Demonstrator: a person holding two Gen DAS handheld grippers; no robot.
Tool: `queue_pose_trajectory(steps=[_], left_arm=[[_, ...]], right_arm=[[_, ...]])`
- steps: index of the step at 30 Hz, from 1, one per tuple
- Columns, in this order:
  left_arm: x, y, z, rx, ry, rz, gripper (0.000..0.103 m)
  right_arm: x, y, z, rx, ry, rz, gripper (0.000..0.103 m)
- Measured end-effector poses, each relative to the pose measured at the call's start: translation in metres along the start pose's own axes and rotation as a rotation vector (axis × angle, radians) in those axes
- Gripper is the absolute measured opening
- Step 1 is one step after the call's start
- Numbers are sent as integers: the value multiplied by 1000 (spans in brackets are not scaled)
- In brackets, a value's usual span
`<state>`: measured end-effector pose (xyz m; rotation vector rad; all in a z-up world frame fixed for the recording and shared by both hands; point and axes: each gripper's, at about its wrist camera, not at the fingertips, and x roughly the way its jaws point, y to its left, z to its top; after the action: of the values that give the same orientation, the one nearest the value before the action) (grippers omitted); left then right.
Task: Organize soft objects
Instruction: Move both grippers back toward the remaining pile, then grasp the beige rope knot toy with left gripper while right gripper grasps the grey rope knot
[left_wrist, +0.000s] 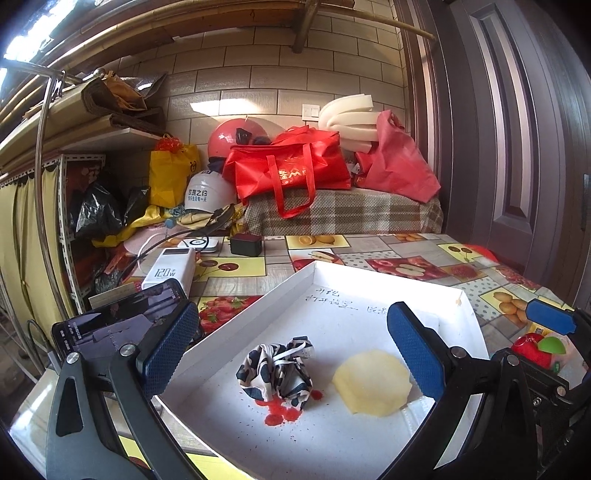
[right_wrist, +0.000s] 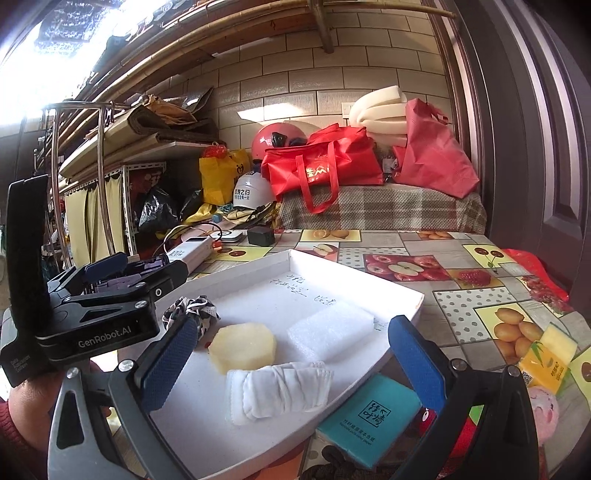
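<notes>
my left jaws (left_wrist: 291, 354) stand wide apart and hold nothing, hovering over the near-left part of the shallow white cardboard tray (left_wrist: 258, 301). my right jaws (right_wrist: 291, 362) are just as wide and also bare, poised over the tray's near edge.

between the right jaws lies the rolled white cotton cloth (right_wrist: 280, 387), at the tray's near rim. i judge it light, limp and easily squashed, so it should give under the blue pads rather than slip. its long axis runs left to right across my view, so i would close across its narrow middle, where the folds bunch thickest.

just beyond it sits the pale yellow round sponge (right_wrist: 242, 347), flat on its face, springy by the look of it. to its right lies the white foam block (right_wrist: 330, 332), which i judge almost weightless, with its long side angled toward the tray's far right corner.

under the left jaws the crumpled black-and-white patterned fabric (left_wrist: 277, 371) sits in a loose ball with no clear axis, over red stains on the tray floor.

outside the tray, on the fruit-patterned tabletop (right_wrist: 443, 273), a teal tissue pack (right_wrist: 369, 417) lies touching the tray's near right edge.
</notes>
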<state>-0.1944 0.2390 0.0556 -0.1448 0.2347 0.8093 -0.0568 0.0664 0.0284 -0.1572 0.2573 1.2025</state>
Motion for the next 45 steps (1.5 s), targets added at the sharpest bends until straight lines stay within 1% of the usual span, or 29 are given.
queue_pose_trajectory(steps=[2,4,7,9,12,15,17,18,19,21,22,23,24,25,26,28,30,32,34,37,39,40,41,42,43,44,45], left_arm=[[-5,-4,-2,4,2,-2,103],[-11,-8,-4,0,10,-19,103],[-20,-17,-8,-2,29,-74,103],[-29,-31,-10,23,33,-125,103],[-40,-56,-14,96,48,-212,103],[-48,-86,-18,164,82,-342,103],[-52,-105,-21,215,116,-414,103],[-55,-115,-23,245,131,-440,103],[-56,-125,-25,278,149,-462,103],[-57,-144,-30,344,204,-480,103],[-56,-153,-34,378,238,-489,103],[-55,-161,-37,409,259,-493,100],[-56,-168,-42,447,274,-492,95],[-56,-175,-45,482,288,-487,89],[-55,-180,-49,512,302,-477,84],[-51,-190,-55,561,335,-471,78],[-47,-196,-60,596,367,-467,78],[-42,-199,-66,620,404,-464,78],[-36,-203,-72,642,450,-456,78],[-30,-200,-72,596,489,-484,78],[-27,-198,-71,572,504,-493,76],[-27,-197,-70,566,504,-492,70],[-27,-196,-70,562,503,-490,58],[-27,-196,-69,560,500,-487,52],[-26,-196,-69,559,500,-487,39],[-25,-196,-69,556,504,-493,26],[-25,-196,-69,551,506,-499,25]], right_arm=[[-10,1,-3,-20,-12,4,103],[-19,0,-6,-35,-10,12,103],[-34,-10,-10,-34,-5,11,103],[-49,-24,-12,-32,-23,-13,103],[-81,-55,-15,-12,-95,-100,103],[-109,-99,-16,50,-151,-228,103],[-119,-129,-18,77,-131,-282,103],[-121,-142,-19,82,-101,-286,103],[-121,-154,-21,84,-61,-277,103],[-119,-175,-27,101,33,-231,100],[-119,-184,-30,111,77,-194,96],[-118,-190,-31,112,110,-165,89],[-118,-193,-33,103,142,-151,84],[-117,-195,-35,85,177,-137,75],[-115,-194,-38,63,216,-116,72],[-108,-189,-45,21,303,-48,70],[-103,-178,-53,-31,369,33,70],[-97,-163,-59,-98,416,83,70],[-92,-151,-63,-152,451,114,70],[-82,-137,-66,-189,484,160,70],[-78,-129,-64,-210,483,191,70],[-76,-124,-63,-219,483,205,70],[-72,-120,-63,-232,491,211,66],[-68,-116,-65,-248,510,208,60],[-63,-114,-67,-261,537,203,41],[-59,-113,-69,-267,561,200,32],[-60,-114,-68,-263,551,204,30]])
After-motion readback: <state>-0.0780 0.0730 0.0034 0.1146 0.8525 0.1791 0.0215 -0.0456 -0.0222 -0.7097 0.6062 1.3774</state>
